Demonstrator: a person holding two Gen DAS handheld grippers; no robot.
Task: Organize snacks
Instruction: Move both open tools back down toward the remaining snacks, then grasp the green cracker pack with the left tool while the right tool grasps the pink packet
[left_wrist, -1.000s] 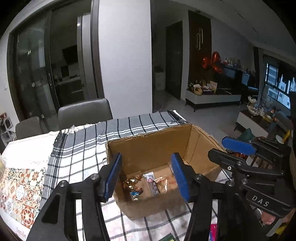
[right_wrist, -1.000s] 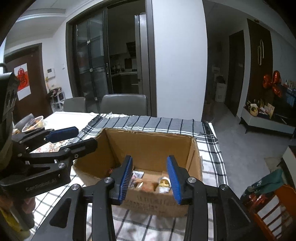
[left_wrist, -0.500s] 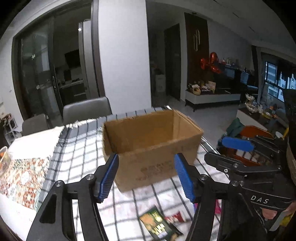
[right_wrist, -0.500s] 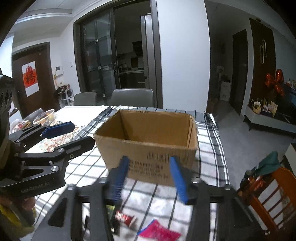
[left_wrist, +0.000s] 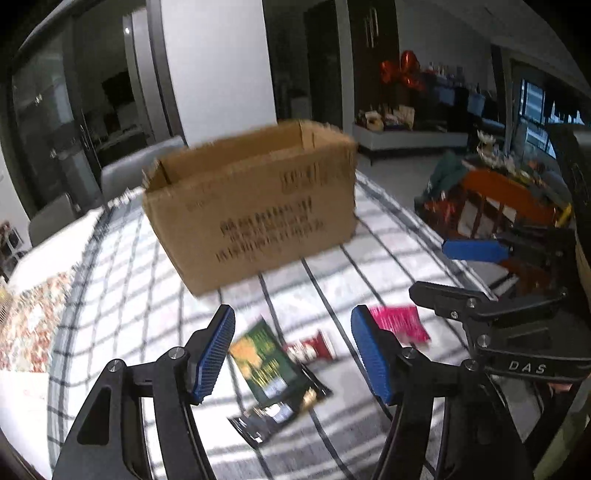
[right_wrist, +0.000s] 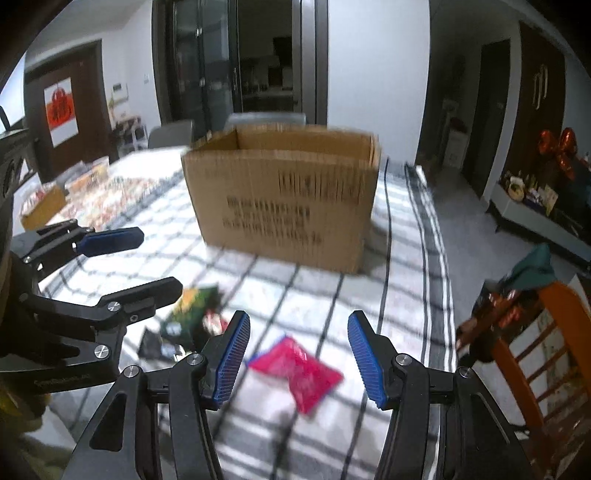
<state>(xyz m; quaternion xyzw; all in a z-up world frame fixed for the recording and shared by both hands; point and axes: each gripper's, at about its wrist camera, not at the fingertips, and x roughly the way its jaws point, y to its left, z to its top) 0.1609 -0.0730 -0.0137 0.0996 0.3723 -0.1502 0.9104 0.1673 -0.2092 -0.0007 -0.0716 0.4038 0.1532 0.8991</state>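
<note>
A: Item one, the cardboard box (left_wrist: 255, 206). Where does it stand?

B: On the checked tablecloth (right_wrist: 402, 295), toward the table's far end. Top open; contents not visible from this angle.

A: Item two, snacks outside the box?

B: Four at least, all lying flat on the cloth at the near edge, well apart from the box. Green packet (left_wrist: 264, 363), small red-and-white packet (left_wrist: 314, 347) touching it, dark packet (left_wrist: 273, 415) under its near end, pink packet (right_wrist: 299, 369) off toward the table's right edge.

A: Tools?

B: Left gripper (left_wrist: 291, 354): jaws opening, roughly half wide, empty, above the green packet. Right gripper (right_wrist: 297, 356): about half wide, empty, above the pink packet.

A: Progress?

B: Judged unfinished. Nothing is in hand, and every visible packet has yet to go into the box.
</note>
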